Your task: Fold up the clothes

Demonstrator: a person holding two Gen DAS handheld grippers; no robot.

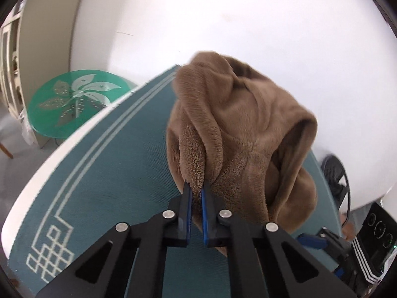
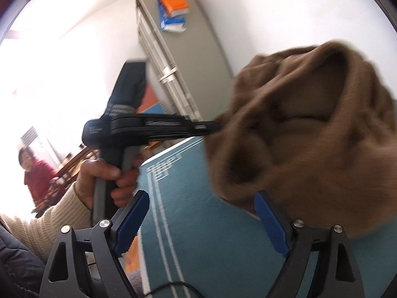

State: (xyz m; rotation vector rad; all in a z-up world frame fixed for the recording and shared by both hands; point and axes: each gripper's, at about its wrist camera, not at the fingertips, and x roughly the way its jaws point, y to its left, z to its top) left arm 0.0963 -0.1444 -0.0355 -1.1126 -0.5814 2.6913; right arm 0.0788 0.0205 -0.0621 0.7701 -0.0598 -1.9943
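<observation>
A brown fleece garment (image 1: 248, 129) hangs bunched above a teal cover with white line patterns (image 1: 111, 173). My left gripper (image 1: 196, 188) is shut on a fuzzy edge of the garment, which is pinched between the blue pads. In the right wrist view the left gripper (image 2: 153, 126) shows from the side, held by a hand in a cream sleeve (image 2: 106, 176), its tip buried in the garment (image 2: 310, 136). My right gripper (image 2: 201, 196) stands open just below the bunched garment. Cloth drapes against its right finger (image 2: 270, 223), with nothing between the pads.
A round green glass table (image 1: 74, 99) stands beyond the cover's left edge. A fan (image 1: 335, 173) and a black device (image 1: 379, 228) sit at the right. A grey cabinet (image 2: 178, 57) with books (image 2: 173, 5) on top stands by the wall. A person in red (image 2: 34, 171) is far left.
</observation>
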